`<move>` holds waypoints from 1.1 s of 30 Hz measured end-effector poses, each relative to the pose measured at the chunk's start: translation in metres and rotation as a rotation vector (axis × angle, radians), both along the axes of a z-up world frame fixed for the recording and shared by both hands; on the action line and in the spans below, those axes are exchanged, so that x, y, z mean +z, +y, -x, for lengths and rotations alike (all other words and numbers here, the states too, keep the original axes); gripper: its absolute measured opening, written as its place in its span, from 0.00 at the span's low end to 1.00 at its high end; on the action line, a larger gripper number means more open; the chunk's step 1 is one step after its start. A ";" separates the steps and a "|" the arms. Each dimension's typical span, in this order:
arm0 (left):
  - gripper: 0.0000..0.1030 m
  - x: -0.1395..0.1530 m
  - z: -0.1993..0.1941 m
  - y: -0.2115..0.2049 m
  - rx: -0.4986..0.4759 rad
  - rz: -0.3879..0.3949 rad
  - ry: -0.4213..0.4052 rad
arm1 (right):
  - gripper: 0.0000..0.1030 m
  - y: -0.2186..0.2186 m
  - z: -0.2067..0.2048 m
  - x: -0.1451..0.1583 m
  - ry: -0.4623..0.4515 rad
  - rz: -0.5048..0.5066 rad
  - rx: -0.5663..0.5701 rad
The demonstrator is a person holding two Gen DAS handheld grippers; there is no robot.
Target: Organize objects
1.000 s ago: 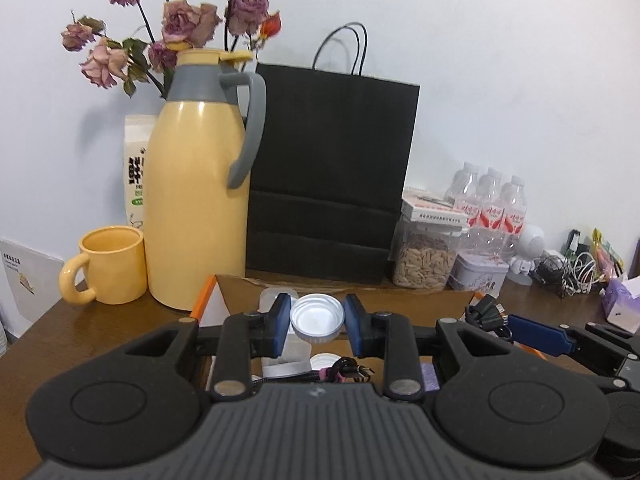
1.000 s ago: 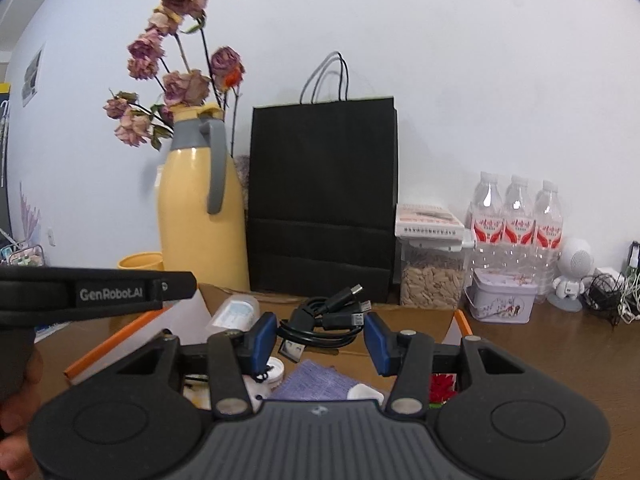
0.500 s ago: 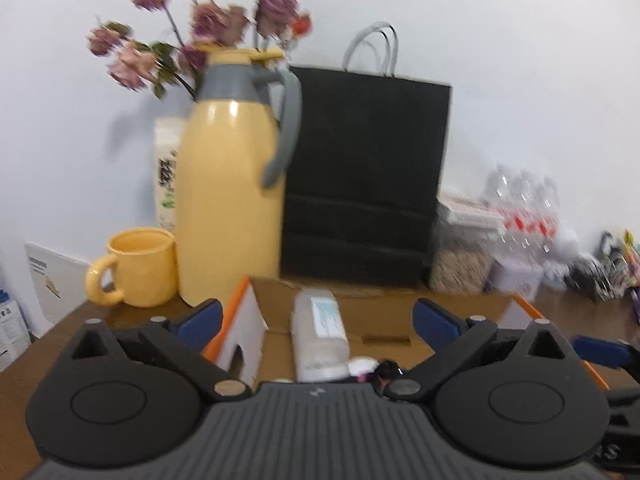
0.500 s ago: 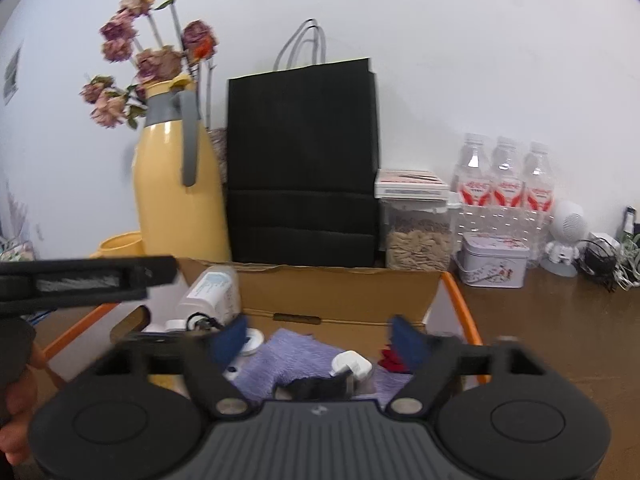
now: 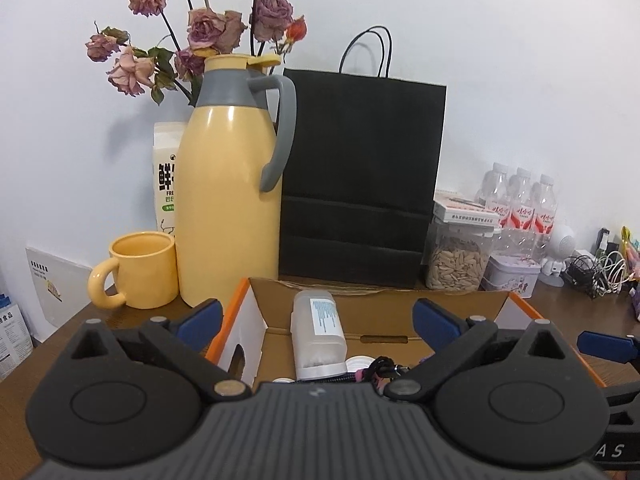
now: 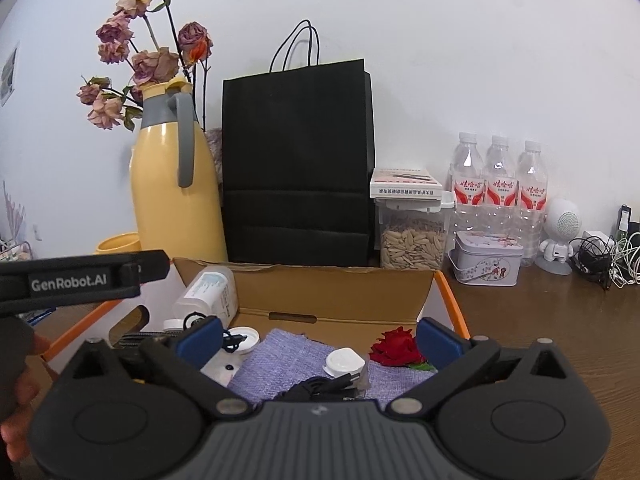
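Both grippers' housings hide the near floor of the cardboard box (image 6: 336, 276) — a black cable (image 6: 320, 386) is half cut off. The left gripper (image 5: 316, 316) and right gripper (image 6: 318, 334), both clamped a second ago, now gape empty; the white lid (image 6: 244, 338) lies beside the plastic bottle (image 5: 318, 332). Behind stands a black paper bag (image 5: 360, 184).
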State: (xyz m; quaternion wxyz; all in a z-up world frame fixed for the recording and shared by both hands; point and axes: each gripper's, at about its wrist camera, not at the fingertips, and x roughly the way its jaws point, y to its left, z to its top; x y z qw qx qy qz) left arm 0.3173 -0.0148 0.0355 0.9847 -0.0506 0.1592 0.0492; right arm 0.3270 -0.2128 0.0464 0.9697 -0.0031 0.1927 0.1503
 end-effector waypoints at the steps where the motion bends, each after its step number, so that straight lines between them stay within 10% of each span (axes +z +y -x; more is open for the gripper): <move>1: 1.00 0.002 0.003 0.000 0.001 -0.001 0.000 | 1.00 0.000 0.002 0.002 -0.003 0.002 0.000; 17: 1.00 0.015 0.129 0.019 -0.023 -0.047 0.028 | 1.00 -0.004 0.118 0.026 -0.084 0.019 0.023; 33: 1.00 -0.013 0.227 0.027 -0.002 -0.063 0.157 | 1.00 -0.014 0.213 0.007 0.056 0.000 0.013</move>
